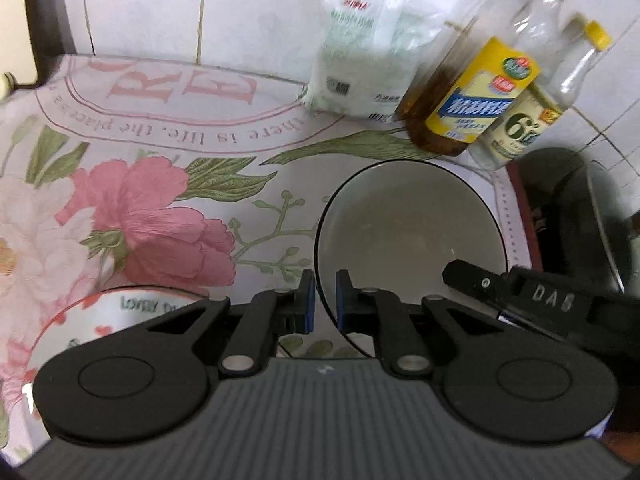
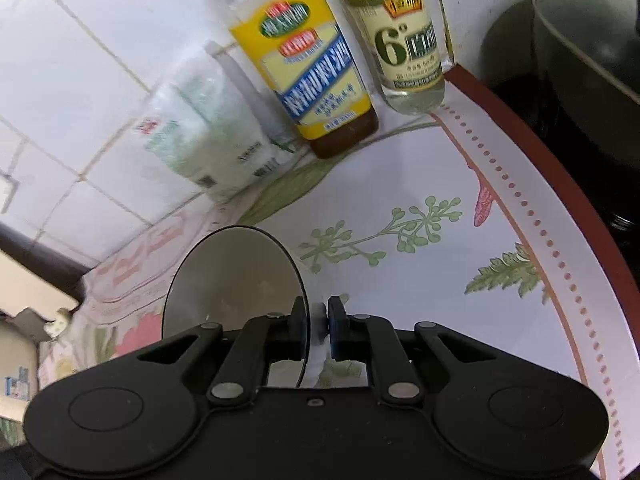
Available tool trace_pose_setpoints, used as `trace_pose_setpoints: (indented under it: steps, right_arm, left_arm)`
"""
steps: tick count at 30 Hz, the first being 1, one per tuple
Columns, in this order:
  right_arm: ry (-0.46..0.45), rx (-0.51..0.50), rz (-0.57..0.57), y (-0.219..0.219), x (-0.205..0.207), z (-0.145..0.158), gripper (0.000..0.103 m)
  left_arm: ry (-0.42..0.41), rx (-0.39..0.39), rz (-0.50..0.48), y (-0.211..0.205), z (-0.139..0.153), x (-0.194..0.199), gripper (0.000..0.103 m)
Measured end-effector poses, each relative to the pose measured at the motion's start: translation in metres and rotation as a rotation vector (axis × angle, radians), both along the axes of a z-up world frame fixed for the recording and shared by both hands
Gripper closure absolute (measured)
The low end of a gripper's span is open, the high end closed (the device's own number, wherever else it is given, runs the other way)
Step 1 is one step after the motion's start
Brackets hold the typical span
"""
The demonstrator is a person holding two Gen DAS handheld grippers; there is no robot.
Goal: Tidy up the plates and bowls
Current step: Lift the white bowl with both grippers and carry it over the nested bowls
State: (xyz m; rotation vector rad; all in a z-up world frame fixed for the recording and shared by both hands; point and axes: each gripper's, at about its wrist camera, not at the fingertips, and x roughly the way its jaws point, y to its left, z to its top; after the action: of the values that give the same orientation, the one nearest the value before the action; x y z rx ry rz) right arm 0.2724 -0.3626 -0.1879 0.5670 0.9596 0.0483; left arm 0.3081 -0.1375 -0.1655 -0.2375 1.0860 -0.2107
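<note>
A grey bowl with a thin black rim (image 1: 408,236) is held between both grippers over the flowered tablecloth (image 1: 160,168). My left gripper (image 1: 325,300) is shut on its left rim. My right gripper (image 2: 317,328) is shut on its right rim; the bowl (image 2: 236,280) shows to the left of that gripper's fingers. The right gripper's body also shows in the left wrist view (image 1: 540,300). A white bowl with red rim and lettering (image 1: 112,320) sits on the cloth at the lower left, partly hidden by my left gripper.
Against the tiled wall stand a white bag (image 1: 360,52), a yellow-labelled oil bottle (image 1: 476,80) and a clear vinegar bottle (image 1: 524,120). A dark wok (image 1: 580,216) sits on the stove to the right, past the cloth's red edge (image 2: 540,152).
</note>
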Motion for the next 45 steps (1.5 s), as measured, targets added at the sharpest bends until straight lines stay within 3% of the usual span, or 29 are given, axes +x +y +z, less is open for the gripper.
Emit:
trace_pose_setpoints:
  steps: [11,17,25,29,38,45]
  right_arm:
    - [-0.151,-0.089,0.038,-0.003,-0.080,0.055,0.088]
    - [-0.227,-0.189,0.087,-0.011,-0.125,0.072,0.088]
    - [-0.254,-0.257,0.119,-0.015,-0.156,0.060,0.087]
    - [-0.245,-0.228,0.116,-0.018,-0.162,0.040,0.087]
    - [-0.318,-0.461,0.187,0.006,-0.173,0.036,0.087]
    - [-0.288,-0.541,0.191,0.015,-0.168,0.030,0.088]
  left_arm:
    - [-0.046,-0.032,-0.067,0.001,0.057,-0.063,0.094]
    - [-0.039,-0.080,-0.095,-0.005,0.068,-0.102,0.094]
    - [-0.007,-0.091,-0.110,-0.013,0.051,-0.128,0.094]
    - [0.011,-0.081,-0.101,-0.015,0.037,-0.131,0.094]
    - [0.104,-0.140,-0.058,-0.012,0.013,-0.131,0.094]
    - [0.129,-0.085,-0.088,-0.021,0.004,-0.128,0.094]
